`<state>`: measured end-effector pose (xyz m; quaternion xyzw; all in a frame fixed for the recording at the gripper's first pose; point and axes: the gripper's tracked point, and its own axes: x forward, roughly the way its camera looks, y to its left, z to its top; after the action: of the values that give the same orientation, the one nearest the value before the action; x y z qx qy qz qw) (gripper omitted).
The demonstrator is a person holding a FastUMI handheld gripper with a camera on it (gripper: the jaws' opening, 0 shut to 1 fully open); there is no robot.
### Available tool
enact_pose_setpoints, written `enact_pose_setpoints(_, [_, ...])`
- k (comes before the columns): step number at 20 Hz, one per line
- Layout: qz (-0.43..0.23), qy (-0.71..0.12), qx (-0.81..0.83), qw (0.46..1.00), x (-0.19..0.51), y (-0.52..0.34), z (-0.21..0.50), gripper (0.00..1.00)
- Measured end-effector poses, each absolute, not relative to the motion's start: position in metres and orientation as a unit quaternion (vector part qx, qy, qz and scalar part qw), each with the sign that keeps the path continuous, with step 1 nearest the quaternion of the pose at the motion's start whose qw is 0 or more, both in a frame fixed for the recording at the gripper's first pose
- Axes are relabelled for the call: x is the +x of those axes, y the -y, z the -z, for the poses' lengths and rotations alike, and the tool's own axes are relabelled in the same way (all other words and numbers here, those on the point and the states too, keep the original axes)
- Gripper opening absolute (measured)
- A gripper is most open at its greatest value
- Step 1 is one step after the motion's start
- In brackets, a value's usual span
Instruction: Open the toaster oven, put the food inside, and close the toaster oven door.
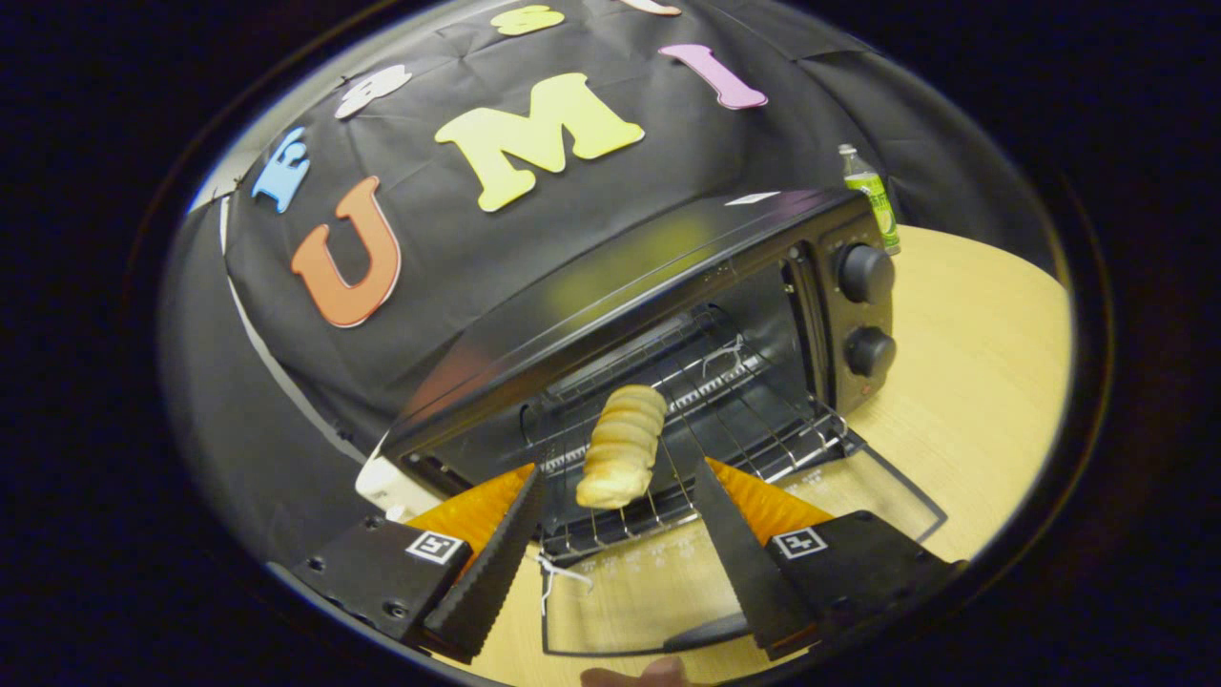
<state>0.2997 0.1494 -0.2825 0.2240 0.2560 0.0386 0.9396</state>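
The black toaster oven (658, 258) stands on the wooden table with its glass door (858, 496) folded down flat toward me. A ridged, pale bread roll (622, 447) lies on the wire rack (763, 429) at the oven's mouth. My gripper (618, 469) is open, its two fingers reaching over the lowered door, one on each side of the roll. A small gap shows between each fingertip and the roll. The door handle (706, 632) lies just below the right finger.
Two round knobs (866, 275) sit on the oven's right panel. A green-labelled bottle (873, 196) stands behind the oven's right corner. The light wooden table (983, 382) stretches to the right. A white object (382, 487) sits by the oven's left side. A person's fingertip (634, 674) shows below the door.
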Motion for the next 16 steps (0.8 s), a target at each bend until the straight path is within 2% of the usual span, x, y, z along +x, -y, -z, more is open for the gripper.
enact_pose_setpoints(7, [-0.088, -0.254, 0.148, 0.952, 0.195, -0.136, 0.258, 1.0])
enact_pose_setpoints(12, [-0.11, -0.309, 0.065, 0.942, 0.158, -0.124, 0.315, 1.0])
enact_pose_setpoints(16, [-0.104, -0.364, 0.026, 0.925, 0.153, -0.113, 0.358, 1.0])
